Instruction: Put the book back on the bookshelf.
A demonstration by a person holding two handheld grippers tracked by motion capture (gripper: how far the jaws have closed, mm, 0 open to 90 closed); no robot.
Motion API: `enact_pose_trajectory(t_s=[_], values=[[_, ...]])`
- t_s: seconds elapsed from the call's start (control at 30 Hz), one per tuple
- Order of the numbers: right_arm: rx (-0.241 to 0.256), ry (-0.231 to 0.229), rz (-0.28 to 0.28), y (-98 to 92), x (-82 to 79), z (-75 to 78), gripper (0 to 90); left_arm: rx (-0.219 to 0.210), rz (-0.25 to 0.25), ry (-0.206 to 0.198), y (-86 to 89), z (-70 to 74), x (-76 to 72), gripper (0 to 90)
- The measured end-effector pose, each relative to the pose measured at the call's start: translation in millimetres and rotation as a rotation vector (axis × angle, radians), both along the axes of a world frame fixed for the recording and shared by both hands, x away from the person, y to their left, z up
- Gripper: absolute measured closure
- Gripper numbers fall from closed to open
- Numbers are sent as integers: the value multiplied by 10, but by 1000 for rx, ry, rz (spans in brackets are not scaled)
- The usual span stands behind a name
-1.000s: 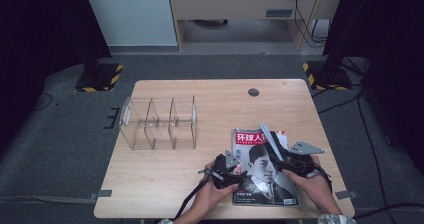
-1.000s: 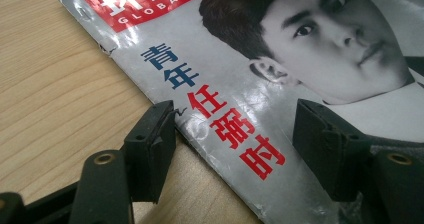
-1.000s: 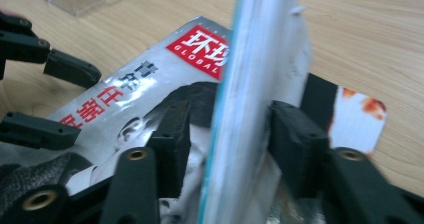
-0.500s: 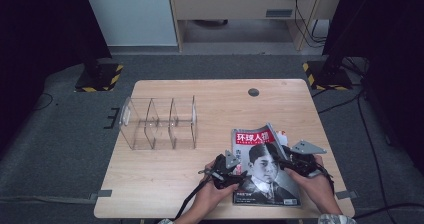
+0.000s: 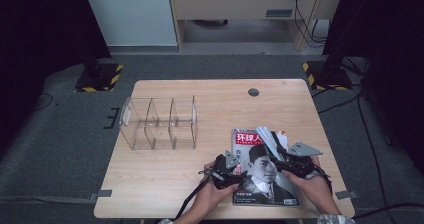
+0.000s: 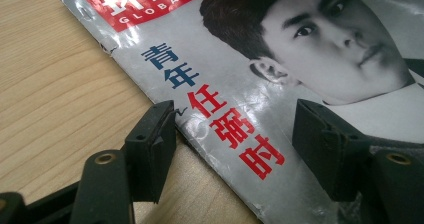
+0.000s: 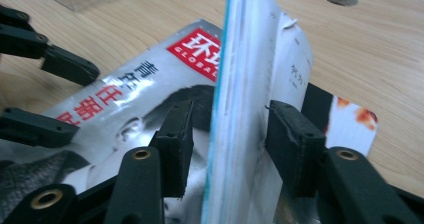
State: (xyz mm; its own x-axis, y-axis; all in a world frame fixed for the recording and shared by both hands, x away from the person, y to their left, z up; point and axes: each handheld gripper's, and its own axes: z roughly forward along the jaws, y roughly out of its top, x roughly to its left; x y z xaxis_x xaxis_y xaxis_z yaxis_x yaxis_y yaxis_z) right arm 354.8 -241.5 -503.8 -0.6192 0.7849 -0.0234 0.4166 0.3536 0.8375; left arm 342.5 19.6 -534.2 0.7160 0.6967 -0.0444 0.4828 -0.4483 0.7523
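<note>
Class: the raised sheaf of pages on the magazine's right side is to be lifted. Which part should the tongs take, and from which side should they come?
Take the raised pages across their thin free edge, coming in from the person's side along the magazine. They stand nearly upright, so each face is open to a jaw. The right tongs already straddle them, open, jaws not pressed on. The left tongs straddle the cover's left edge.

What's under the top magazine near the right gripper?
Another magazine lies under the top magazine; a corner with orange print shows past its lifted edge. The rest is covered. Both lie on the table. The right gripper straddles the lifted pages, jaws open.
</note>
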Motion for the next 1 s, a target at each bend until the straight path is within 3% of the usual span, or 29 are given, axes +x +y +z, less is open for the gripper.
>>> enact_pose_trajectory(t_s=[0.3, 0.6, 0.83, 1.0], values=[[-30, 15, -53, -50, 31, -16, 501, 0, 2, -1, -2, 0, -3, 337], [-9, -22, -73, -112, 11, 45, 617, 0, 3, -4, -4, -1, -6, 338], [18, -14, -52, -127, 0, 47, 640, 0, 6, -2, -5, 0, -9, 340], [43, 14, -35, -91, 9, 13, 586, 1, 7, -4, -6, 0, -12, 341]])
